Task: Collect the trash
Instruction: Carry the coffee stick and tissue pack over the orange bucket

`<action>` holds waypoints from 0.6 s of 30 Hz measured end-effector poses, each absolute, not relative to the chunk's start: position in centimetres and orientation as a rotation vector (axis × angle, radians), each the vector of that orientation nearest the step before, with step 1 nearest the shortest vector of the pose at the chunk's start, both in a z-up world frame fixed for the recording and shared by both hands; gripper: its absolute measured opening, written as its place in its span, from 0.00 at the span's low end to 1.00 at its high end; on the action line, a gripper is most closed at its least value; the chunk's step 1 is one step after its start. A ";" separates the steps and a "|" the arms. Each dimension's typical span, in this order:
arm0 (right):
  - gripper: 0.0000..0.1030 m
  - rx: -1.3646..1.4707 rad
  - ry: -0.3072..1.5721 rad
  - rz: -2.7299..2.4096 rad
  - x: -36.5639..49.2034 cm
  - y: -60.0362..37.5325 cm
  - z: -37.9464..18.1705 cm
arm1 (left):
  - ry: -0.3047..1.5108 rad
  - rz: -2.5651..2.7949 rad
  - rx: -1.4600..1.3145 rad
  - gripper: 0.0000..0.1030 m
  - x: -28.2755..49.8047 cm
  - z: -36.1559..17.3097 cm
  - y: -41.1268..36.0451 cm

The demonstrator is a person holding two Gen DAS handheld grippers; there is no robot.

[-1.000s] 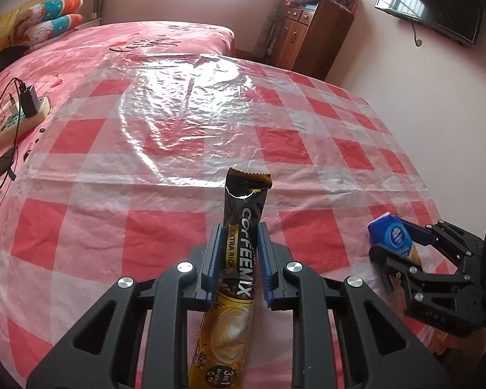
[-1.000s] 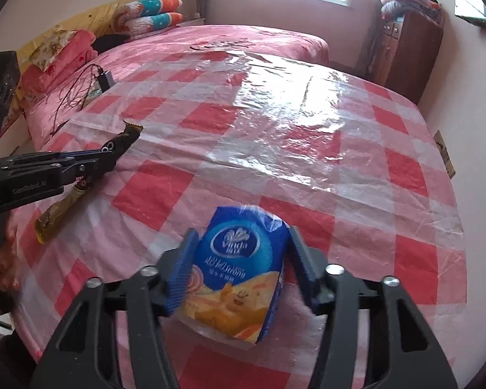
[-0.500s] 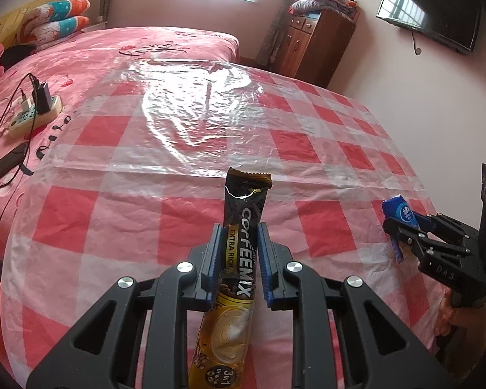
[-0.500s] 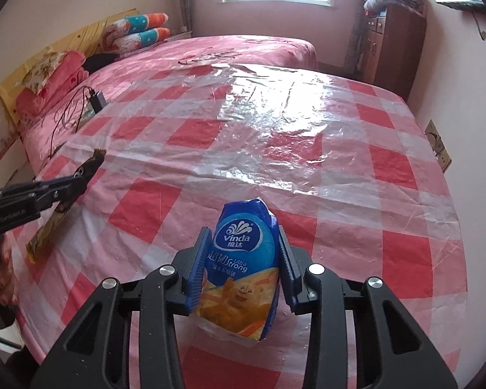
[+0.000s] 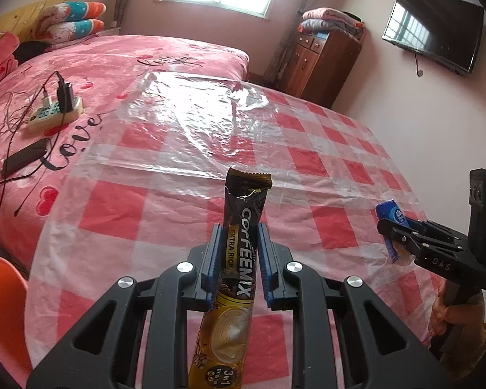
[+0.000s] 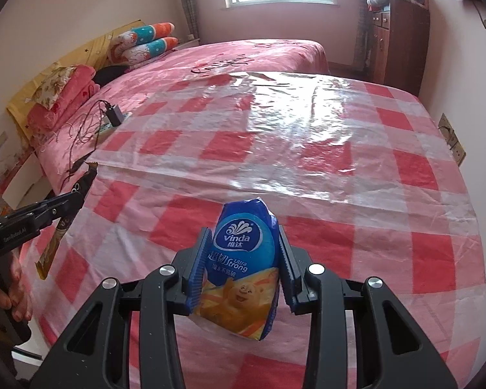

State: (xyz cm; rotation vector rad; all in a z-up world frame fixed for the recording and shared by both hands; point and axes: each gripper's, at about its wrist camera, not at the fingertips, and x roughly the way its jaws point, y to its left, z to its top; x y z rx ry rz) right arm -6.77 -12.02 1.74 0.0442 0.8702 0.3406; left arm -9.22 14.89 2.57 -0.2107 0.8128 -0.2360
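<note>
Trash is in both our grips now — the coffee-mix sachet (image 5: 241, 259) stands upright in the left hand-held gripper (image 5: 239, 261), jaws nearly shut and pads pinching its narrow body, just as they were a second ago. On the other side, the right hand-held gripper (image 6: 243, 267) has just been closing: a second ago its jaws stood wide around the blue tissue pack (image 6: 243, 265), and now the pads press on both its sides. From the left wrist view we see that pack carried clear of the bed (image 5: 165, 61), out past the right edge of the checked plastic sheet (image 5: 307, 162), while the sachet hangs over the sheet's near edge. No more litter shows on the sheet itself; only a power strip (image 5: 53, 113) and its cables lie near the bed's left edge. So, by our reading, pickup is done — what's left is a bin, and none is in view yet.
</note>
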 end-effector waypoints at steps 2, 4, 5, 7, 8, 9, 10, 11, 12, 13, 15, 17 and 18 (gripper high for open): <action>0.39 0.042 0.873 0.356 -6.8 -11.2 1.9 | 0.804 -0.233 -0.218 0.22 -9.6 2.8 15.5; 0.39 0.034 0.871 0.371 -6.9 -10.3 2.2 | 0.794 -0.227 -0.225 0.22 -10.1 3.0 16.3; 0.39 0.032 0.870 0.380 -7.0 -9.8 2.3 | 0.791 -0.225 -0.228 0.22 -10.2 3.0 16.5; 0.39 0.031 0.871 0.405 -7.0 -8.8 2.6 | 0.786 -0.221 -0.235 0.22 -10.5 3.1 17.1; 0.39 0.030 0.874 0.420 -7.1 -8.1 2.7 | 0.783 -0.218 -0.241 0.22 -10.7 3.2 17.5; 0.39 0.029 0.874 0.429 -7.1 -7.8 2.8 | 0.780 -0.215 -0.246 0.22 -10.8 3.2 17.8; 0.39 0.026 0.874 0.442 -7.1 -7.1 2.9 | 0.778 -0.213 -0.250 0.22 -10.9 3.2 18.0; 0.39 0.024 0.874 0.452 -7.2 -6.6 3.0 | 0.773 -0.210 -0.258 0.22 -11.1 3.3 18.4; 0.39 0.023 0.876 0.467 -7.2 -5.9 3.1 | 0.769 -0.208 -0.266 0.22 -11.3 3.3 18.8; 0.39 0.024 0.879 0.477 -7.2 -5.5 3.1 | 0.765 -0.207 -0.272 0.22 -11.5 3.4 19.1; 0.39 0.032 0.887 0.506 -7.2 -4.5 3.3 | 0.753 -0.202 -0.284 0.22 -12.0 3.7 19.9; 0.39 0.047 0.894 0.548 -7.2 -3.2 3.5 | 0.743 -0.197 -0.295 0.22 -12.4 4.0 20.5; 0.39 0.051 0.897 0.561 -7.2 -2.7 3.6 | 0.737 -0.193 -0.301 0.22 -12.6 4.1 20.9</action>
